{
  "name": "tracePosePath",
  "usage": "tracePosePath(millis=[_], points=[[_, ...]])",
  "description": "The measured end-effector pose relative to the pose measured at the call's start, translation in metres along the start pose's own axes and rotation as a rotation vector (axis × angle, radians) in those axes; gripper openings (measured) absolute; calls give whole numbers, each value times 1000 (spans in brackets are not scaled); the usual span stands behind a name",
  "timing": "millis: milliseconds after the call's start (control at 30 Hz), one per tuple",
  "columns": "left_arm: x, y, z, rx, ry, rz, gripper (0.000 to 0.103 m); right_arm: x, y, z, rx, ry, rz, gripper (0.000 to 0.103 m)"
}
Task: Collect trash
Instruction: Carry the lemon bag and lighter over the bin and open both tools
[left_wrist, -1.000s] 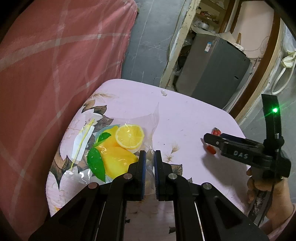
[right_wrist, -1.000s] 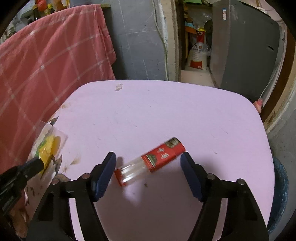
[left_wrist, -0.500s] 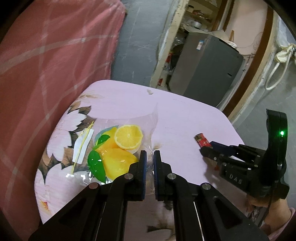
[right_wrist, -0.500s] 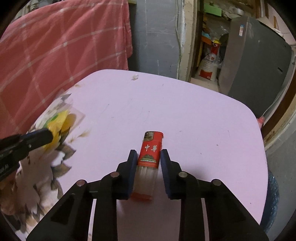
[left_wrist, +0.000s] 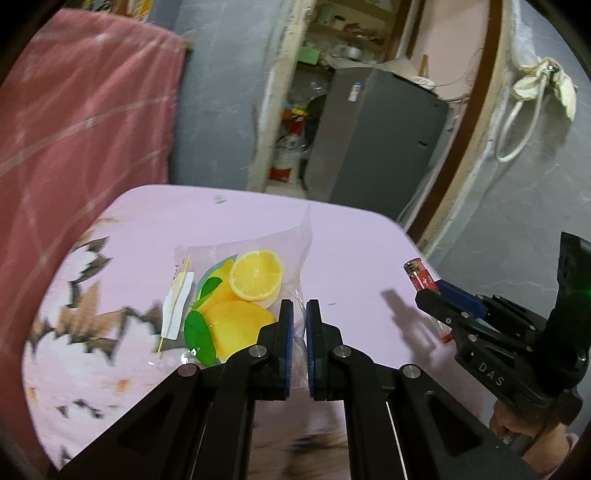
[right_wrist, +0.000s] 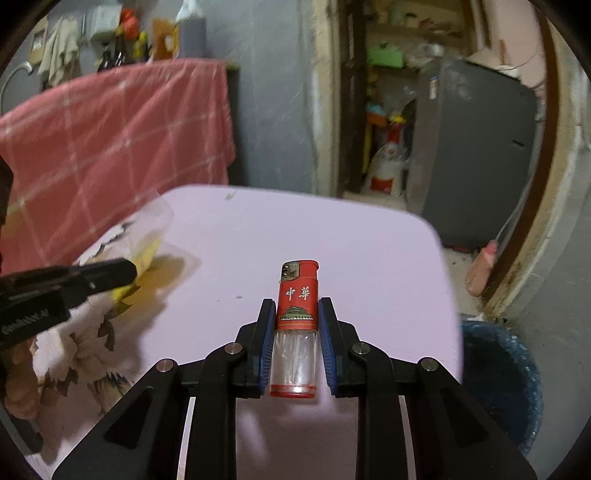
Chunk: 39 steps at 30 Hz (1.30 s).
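Observation:
A clear plastic wrapper printed with lemons (left_wrist: 240, 291) hangs from my left gripper (left_wrist: 299, 314), which is shut on its near edge and holds it above the pink table (left_wrist: 354, 251). My right gripper (right_wrist: 297, 314) is shut on a red and clear lighter (right_wrist: 297, 325), held lengthwise between the pads above the table. The lighter also shows in the left wrist view (left_wrist: 423, 278), right of the wrapper. The left gripper and wrapper (right_wrist: 147, 254) appear at the left of the right wrist view.
A pink checked cloth (left_wrist: 74, 129) hangs behind the table at the left. A grey cabinet (left_wrist: 373, 147) stands beyond the far edge by a doorway. A dark blue bin (right_wrist: 506, 380) sits on the floor right of the table (right_wrist: 369, 243).
My right gripper closed on the lighter and lifted it off the table. My left gripper raised the lemon wrapper off the table. Both views tilted upward.

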<state>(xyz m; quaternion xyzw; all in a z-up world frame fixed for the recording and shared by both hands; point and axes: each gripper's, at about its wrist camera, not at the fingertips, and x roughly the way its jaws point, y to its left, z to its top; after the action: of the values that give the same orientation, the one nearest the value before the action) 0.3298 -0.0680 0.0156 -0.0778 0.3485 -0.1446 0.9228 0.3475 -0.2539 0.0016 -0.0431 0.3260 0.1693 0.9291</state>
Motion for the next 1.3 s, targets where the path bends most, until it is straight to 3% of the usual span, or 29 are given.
tracePosePath(millis=[300,867,1033,1300], points=[[21,-70,2,98,13,-145,4,-48,-61,-12,78,-129,-62,21],[88,-226,-8,236,67,-359,4,-108,-194,-66,265,-168,-238,21],[109,-254,-17,237,96,-403,4,-120,-220,-82,318,-171,-274,21],[137,-268,-25,220,152,-401,4,-118,-237,-104,348,-119,-290,21]])
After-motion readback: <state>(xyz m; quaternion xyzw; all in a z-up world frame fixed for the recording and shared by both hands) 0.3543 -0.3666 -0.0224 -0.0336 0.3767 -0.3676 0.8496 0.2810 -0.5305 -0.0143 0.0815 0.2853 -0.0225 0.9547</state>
